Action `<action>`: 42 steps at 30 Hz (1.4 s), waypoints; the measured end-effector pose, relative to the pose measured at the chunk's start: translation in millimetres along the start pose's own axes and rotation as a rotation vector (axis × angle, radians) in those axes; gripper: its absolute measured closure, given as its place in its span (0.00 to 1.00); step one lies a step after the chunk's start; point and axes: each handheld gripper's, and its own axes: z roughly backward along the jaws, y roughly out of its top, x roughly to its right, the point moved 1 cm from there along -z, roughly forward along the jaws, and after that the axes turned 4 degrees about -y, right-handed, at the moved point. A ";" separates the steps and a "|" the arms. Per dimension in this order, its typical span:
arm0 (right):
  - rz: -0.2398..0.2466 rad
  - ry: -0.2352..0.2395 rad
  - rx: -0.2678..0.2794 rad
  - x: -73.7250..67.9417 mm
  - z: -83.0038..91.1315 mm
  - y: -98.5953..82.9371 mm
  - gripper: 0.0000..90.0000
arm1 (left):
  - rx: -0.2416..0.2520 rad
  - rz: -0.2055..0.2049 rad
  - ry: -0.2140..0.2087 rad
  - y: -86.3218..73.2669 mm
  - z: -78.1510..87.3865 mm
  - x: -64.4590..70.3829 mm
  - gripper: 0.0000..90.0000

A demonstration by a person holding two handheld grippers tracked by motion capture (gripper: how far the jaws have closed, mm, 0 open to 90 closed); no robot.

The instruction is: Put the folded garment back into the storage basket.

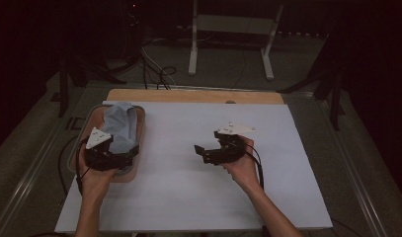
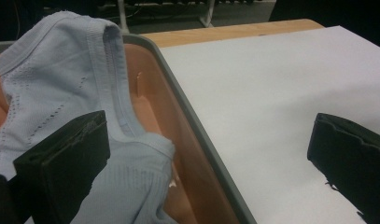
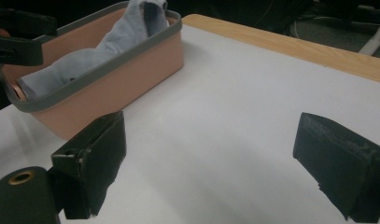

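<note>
Evidently the pale blue garment [image 1: 120, 126] lies bunched in the pink bin [image 1: 139, 163] at the white board's left edge, so the left gripper [image 1: 127, 157] hangs wide-jawed over the bin's near end to pick; the right gripper [image 1: 202, 152] waits mid-board, jaws spread and empty

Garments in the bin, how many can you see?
1: a light blue garment heaped in the pink bin at the table's left, beside the open left gripper. Others may lie hidden beneath.
</note>
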 end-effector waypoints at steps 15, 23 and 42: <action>-0.017 -0.052 0.035 25.2 33.3 -21.7 0.11 | 0.021 0.020 -0.008 -6.1 8.5 -1.3 0.00; -0.019 -0.066 0.075 35.7 53.2 -32.7 0.11 | 0.027 0.019 -0.006 -8.5 8.5 -0.6 0.00; -0.057 -0.110 0.149 58.0 82.9 -54.3 0.11 | 0.051 0.015 -0.009 -9.6 13.3 1.3 0.00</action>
